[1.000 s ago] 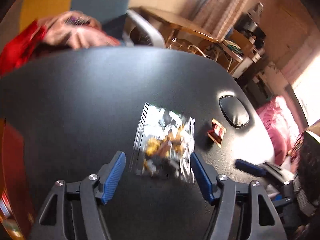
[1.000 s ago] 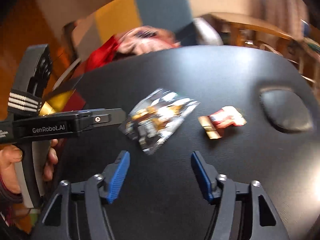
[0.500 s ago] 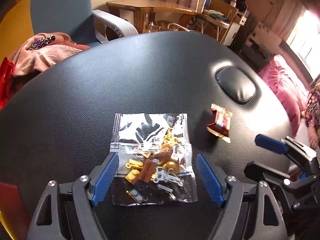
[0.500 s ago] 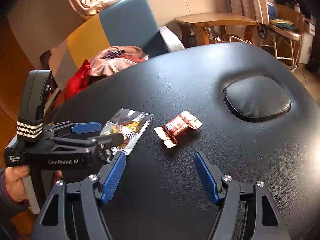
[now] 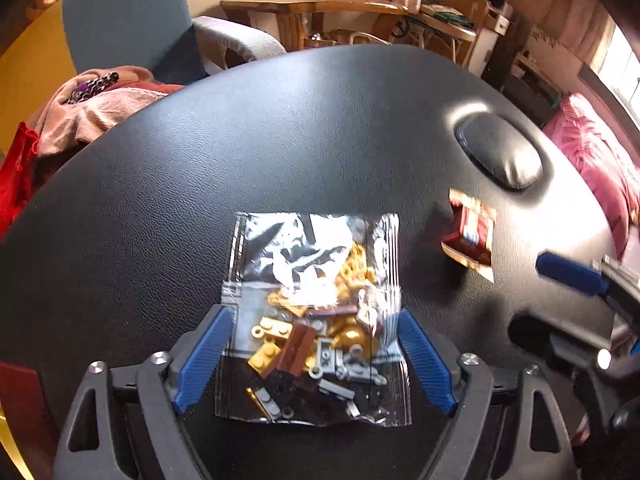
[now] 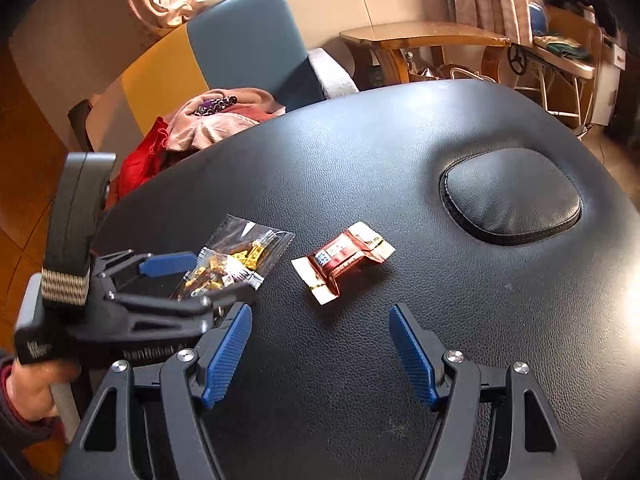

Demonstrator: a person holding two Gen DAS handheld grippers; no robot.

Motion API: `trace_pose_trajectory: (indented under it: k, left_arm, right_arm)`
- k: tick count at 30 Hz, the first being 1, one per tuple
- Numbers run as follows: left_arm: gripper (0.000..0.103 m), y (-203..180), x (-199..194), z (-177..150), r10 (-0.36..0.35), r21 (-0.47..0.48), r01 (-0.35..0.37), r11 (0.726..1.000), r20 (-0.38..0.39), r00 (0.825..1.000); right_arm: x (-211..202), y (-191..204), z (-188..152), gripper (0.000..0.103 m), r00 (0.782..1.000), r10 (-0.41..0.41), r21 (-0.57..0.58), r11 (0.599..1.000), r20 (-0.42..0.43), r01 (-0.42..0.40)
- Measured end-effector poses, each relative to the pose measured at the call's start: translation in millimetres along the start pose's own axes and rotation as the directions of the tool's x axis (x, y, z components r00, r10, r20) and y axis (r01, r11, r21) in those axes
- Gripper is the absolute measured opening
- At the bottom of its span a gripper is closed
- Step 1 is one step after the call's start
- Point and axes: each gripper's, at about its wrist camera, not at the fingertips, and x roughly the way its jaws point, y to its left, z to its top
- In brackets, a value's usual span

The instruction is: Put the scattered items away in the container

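Observation:
A clear bag of small gold, brown and grey bricks (image 5: 316, 312) lies flat on the black padded table (image 5: 280, 140). My left gripper (image 5: 312, 320) is open wide and points steeply down, one blue pad at each side edge of the bag. In the right wrist view the bag (image 6: 240, 256) and the left gripper (image 6: 208, 280) show at the left. A red and gold candy wrapper (image 6: 344, 258) lies just ahead of my right gripper (image 6: 319, 312), which is open with nothing between its fingers. The candy (image 5: 470, 234) also shows right of the bag.
An oval cushion (image 6: 512, 196) is set into the table at the far right. Beyond the far edge are a blue and yellow chair (image 6: 244, 36) with piled pink and red cloth (image 6: 208, 120). A dark red edge (image 5: 16, 396) shows at the lower left.
My left gripper came forward and down over the bag, which now sits between its fingers. My right gripper shifted so the candy lies centred ahead of it.

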Motion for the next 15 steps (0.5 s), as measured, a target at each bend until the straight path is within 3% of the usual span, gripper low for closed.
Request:
trace_pose_trajectory:
  k: [3, 5, 7, 15]
  left_arm:
    - [0.089, 1.7, -0.3, -1.9, -0.005, -0.011, 0.005, 1.000, 0.005, 1.000]
    - [0.082, 5.5, -2.1, -1.3, -0.009, -0.029, 0.009, 1.000, 0.010, 1.000]
    - [0.067, 8.8, -4.6, -0.4, -0.006, -0.032, 0.007, 0.999, 0.022, 1.000]
    - [0.043, 14.1, -15.5, -9.5, -0.056, -0.042, 0.059, 0.997, 0.073, 0.996]
  right_arm:
    - [0.7, -1.1, 1.8, 0.072, 1.000, -0.006, 0.005, 1.000, -0.003, 0.006]
    - [0.6, -1.2, 2.8, 0.072, 1.000, -0.010, 0.003, 1.000, -0.003, 0.010]
    - [1.1, -0.6, 4.1, 0.072, 1.000, -0.017, 0.000, 1.000, -0.005, 0.017]
    - [5.7, 1.6, 11.5, 0.071, 0.999, -0.037, -0.002, 0.999, -0.007, 0.037]
